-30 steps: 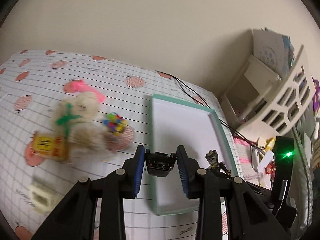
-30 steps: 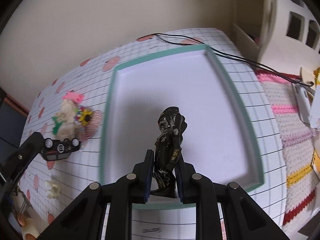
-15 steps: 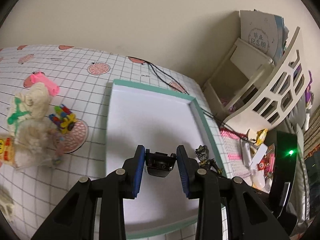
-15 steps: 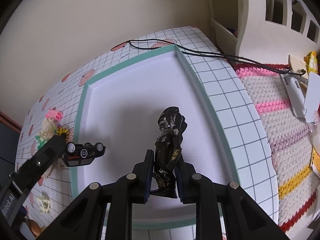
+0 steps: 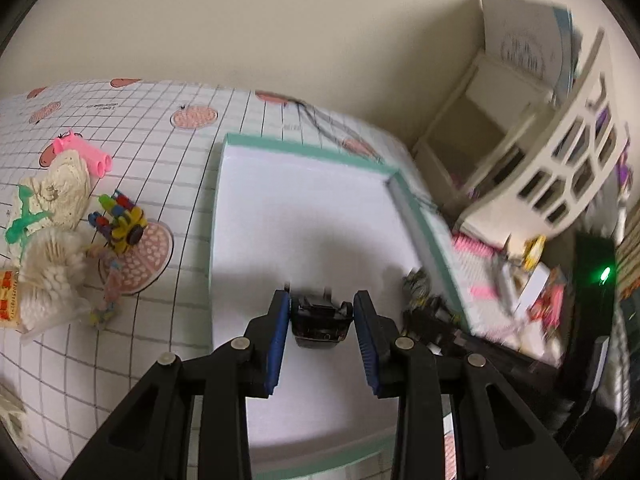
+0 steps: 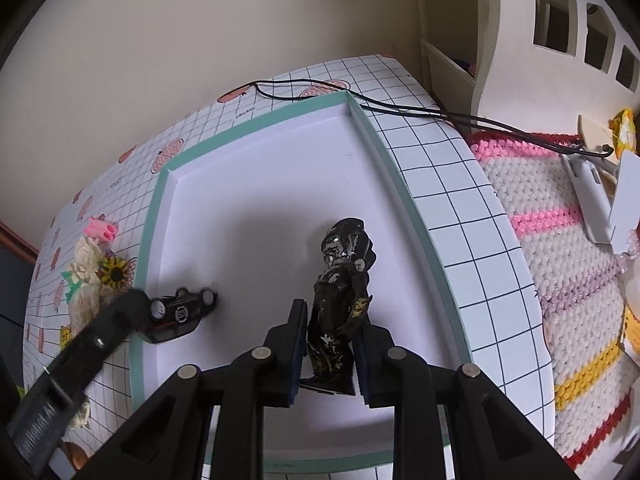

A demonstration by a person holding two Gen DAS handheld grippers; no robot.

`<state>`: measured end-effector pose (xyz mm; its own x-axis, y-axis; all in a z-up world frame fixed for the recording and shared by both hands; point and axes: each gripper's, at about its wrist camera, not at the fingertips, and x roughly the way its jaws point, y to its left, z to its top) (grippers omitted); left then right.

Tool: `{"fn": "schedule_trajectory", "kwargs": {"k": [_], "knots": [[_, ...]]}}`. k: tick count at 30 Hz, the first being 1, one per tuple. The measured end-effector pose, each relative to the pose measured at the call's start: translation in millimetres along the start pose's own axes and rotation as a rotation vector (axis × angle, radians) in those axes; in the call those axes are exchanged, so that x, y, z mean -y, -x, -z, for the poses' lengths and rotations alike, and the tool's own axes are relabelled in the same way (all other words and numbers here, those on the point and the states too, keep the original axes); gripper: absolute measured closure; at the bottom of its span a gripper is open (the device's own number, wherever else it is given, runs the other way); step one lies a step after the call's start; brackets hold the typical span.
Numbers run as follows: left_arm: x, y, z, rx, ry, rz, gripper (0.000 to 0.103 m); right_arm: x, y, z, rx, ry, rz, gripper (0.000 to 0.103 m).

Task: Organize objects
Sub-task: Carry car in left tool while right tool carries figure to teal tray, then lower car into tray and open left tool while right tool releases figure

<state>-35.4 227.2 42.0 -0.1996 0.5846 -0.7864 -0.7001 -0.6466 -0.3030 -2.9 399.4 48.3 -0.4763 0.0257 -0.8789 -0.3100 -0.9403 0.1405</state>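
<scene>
- Little writing reads: the checked tablecloth (image 6: 448, 216) carries small printed words near its far edge, too small and skewed to make out, and the yellow packet (image 5: 7, 300) at the cloth's left edge shows red print that cannot be read
- The black toy car (image 5: 321, 318) is glossy, with silvery wheels; in the right wrist view (image 6: 182, 312) its underside and wheels face the camera and a round emblem shows there, illegible
- The left gripper (image 5: 322, 322) has its blue-padded fingers (image 5: 277, 338) on either side of the car; the left pad looks to touch it, a sliver of gap shows at the right, so whether it clamps cannot be told
- The car is over the white floor of the teal-rimmed tray (image 6: 404, 216), close to the tray's left rim and towards its near edge
- The dark figurine (image 6: 340, 304) is black with worn yellow and pale flecks, a hooded head and a flat base; it stands upright
- The right gripper (image 6: 329, 354) is closed on the figurine's legs, over the tray floor near the near edge, right of the car
- On the cloth left of the tray lie a cream plush toy (image 5: 60, 196), a pink plastic piece (image 5: 86, 156) and a colourful sunflower toy (image 5: 122, 226)
- A black cable (image 6: 420, 110) crosses the tray's far right corner
</scene>
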Motion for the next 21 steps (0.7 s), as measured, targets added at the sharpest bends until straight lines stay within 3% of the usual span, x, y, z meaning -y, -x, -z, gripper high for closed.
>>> {"fn": "schedule_trajectory", "kwargs": {"k": [5,14,21], "knots": [[-0.3,-5.2,9.2,-0.056,-0.019,-0.024,0.069,-4.4,1.1,2.2,-0.01,0.023,0.002,0.073],[-5.5,13.2,9.5,-0.027,-0.023,-0.054,0.069,-7.2,12.6,6.4,0.007,0.047,0.013,0.07],[-30.2,22.6,5.3,-0.025,0.064,-0.09,0.068,-6.4,18.2,11.1,0.003,0.054,0.02,0.07]]}}
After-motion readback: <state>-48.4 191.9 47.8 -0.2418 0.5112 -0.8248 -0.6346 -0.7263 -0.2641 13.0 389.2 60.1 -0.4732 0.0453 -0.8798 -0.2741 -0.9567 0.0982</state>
